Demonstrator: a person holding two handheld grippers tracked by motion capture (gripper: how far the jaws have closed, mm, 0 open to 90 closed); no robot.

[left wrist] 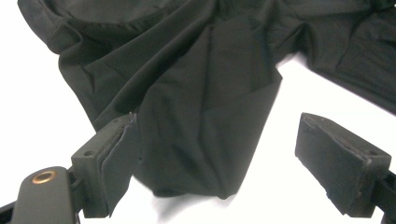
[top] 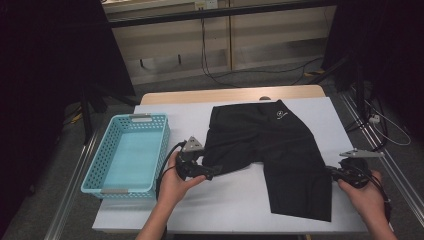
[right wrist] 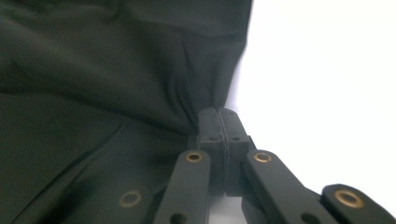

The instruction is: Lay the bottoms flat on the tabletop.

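The right claw point(right wrist: 218, 122) is fully closed, its two pads pinching the edge of the black shorts point(top: 272, 150) at the outer side of one leg; in the right gripper view the fabric bunches into the closed pads. In the high view the right claw point(top: 334, 172) sits at the right edge of that leg, held by the right hand point(top: 367, 192).

The left claw point(left wrist: 233, 163) stands wide open. The hem of the other leg lies between its pads, touching the left pad point(left wrist: 109, 163) and apart from the right pad. In the high view the left claw point(top: 210, 171) rests at that hem, held by the left hand point(top: 175, 182).

The shorts lie spread flat on the white bench point(top: 235, 205), waistband at the far side, legs pointing toward the person. A light blue basket point(top: 127, 152) stands on the bench just left of the left hand.
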